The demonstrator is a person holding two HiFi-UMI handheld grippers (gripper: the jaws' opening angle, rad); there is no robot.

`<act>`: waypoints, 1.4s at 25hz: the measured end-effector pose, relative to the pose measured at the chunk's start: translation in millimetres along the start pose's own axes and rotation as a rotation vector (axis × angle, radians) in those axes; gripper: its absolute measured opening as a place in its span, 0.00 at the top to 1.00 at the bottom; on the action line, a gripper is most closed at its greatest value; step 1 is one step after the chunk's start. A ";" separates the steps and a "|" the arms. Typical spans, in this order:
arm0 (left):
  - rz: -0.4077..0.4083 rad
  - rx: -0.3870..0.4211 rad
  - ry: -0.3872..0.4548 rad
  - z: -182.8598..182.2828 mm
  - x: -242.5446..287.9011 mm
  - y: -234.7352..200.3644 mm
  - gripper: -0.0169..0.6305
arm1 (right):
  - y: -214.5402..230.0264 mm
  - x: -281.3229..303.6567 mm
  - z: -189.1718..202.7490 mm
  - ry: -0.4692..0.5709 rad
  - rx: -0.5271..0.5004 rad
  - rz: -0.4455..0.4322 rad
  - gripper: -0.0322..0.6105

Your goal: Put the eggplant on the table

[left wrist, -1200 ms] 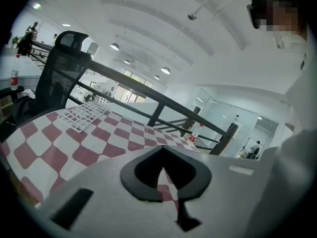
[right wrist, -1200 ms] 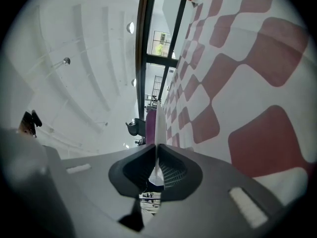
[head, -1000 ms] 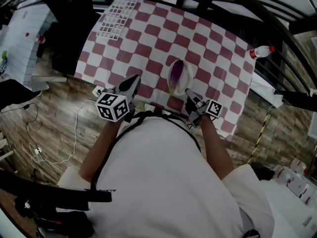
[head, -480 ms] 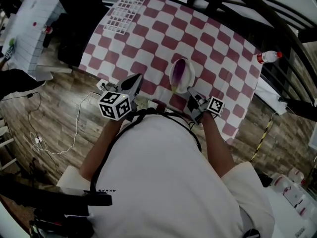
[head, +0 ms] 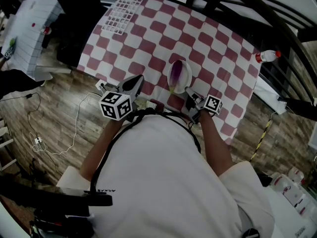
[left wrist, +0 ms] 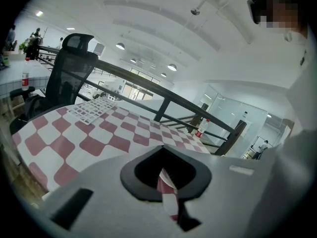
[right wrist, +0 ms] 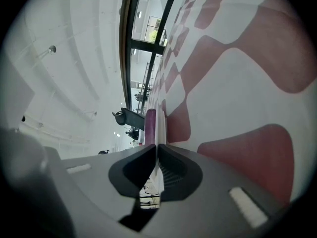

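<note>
A purple eggplant (head: pixel 177 74) lies on a white plate (head: pixel 184 82) over the near part of the red-and-white checkered table (head: pixel 148 33). My right gripper (head: pixel 190 93) is shut on the plate's near rim. In the right gripper view the thin white plate (right wrist: pixel 160 120) runs out from between the jaws, with the eggplant (right wrist: pixel 150 125) beside it and the cloth close by. I cannot tell whether the plate touches the cloth. My left gripper (head: pixel 134 83) hovers at the table's near edge, left of the plate, jaws together and empty.
A white grid rack (head: pixel 122 11) lies at the table's far left corner, also seen as the rack (left wrist: pixel 94 107). A bottle (head: pixel 265 56) stands beyond the right edge. A black chair (left wrist: pixel 69 63) and a dark railing (left wrist: pixel 163 100) border the table's far side.
The right gripper and the plate with the eggplant have sunk slightly toward the cloth. The left gripper has stayed at the table's edge.
</note>
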State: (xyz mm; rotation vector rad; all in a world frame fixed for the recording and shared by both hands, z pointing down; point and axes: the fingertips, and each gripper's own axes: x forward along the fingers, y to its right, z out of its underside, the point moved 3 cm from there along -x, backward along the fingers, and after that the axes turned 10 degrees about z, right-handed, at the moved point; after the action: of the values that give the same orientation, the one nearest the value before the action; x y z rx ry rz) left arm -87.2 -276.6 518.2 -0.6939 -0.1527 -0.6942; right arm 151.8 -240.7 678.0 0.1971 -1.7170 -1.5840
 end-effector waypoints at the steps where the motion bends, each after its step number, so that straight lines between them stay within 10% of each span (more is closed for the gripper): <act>1: 0.002 0.001 -0.001 0.0 0.8 0.5 0.97 | 0.5 0.8 0.4 -0.004 -0.001 0.007 0.91; 35: 0.066 0.028 -0.003 -7.5 3.1 6.3 0.97 | 17.5 9.8 5.2 0.024 0.044 0.375 0.89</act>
State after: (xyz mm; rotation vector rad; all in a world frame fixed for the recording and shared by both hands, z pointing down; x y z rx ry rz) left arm -81.6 -279.5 510.2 -0.6698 -0.1413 -0.6266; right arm 148.5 -238.6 698.4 -0.0813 -1.6577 -1.2639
